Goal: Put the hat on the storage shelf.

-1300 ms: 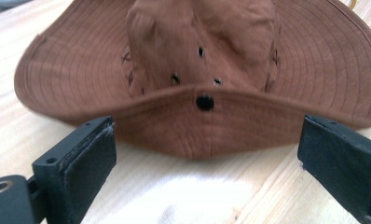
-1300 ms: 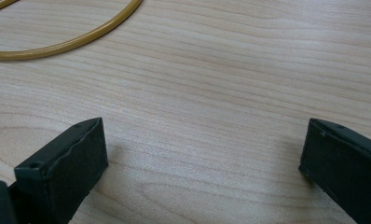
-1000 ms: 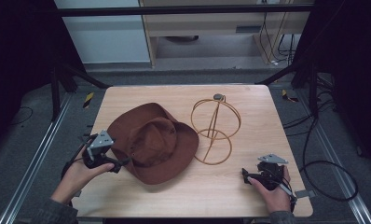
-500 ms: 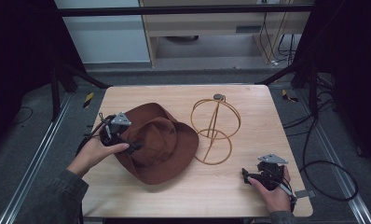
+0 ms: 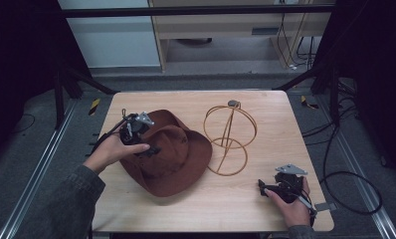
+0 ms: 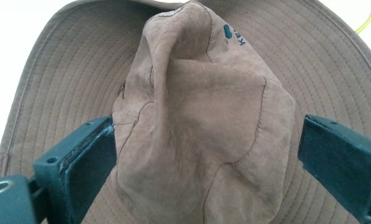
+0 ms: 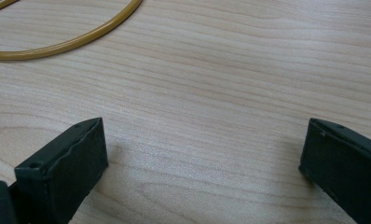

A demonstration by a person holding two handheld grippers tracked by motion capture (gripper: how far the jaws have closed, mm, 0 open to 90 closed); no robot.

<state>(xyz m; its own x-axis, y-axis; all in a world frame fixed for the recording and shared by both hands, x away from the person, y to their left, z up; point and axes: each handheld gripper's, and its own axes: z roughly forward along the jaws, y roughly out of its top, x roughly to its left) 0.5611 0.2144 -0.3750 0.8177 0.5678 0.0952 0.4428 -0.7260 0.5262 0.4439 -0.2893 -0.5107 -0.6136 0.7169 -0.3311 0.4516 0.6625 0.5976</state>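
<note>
A brown hat [image 5: 173, 154] is lying on the left half of the wooden table [image 5: 265, 107], brim spread flat and crown up, just beside a gold wire hat stand [image 5: 230, 137] that is standing upright near the middle of the table, its ring base almost touching the brim's right edge. The left claw [image 5: 147, 144] is hovering over the crown from the hat's left side, held in the person's left hand [image 5: 111, 151], with its cable trailing off toward the table's left edge. In the left gripper view the hat [image 6: 197, 121] is sitting between the 2 dark jaws, which are standing wide apart: the left jaw is touching or very nearly touching the crumpled suede crown, while the right jaw is sitting apart from it with brim showing in between, so the claw is straddling the crown without clamping it. A small blue mark is showing on the crown near its top edge. The right claw [image 5: 263, 186] is resting low near the table's front right corner, gripped by the person's right hand [image 5: 293, 204] and well apart from the hat. In the right gripper view its 2 jaws are also spread wide with nothing but bare wood grain between them, and a curve of the stand's base ring [image 7: 67, 42] is crossing the upper left corner.
</note>
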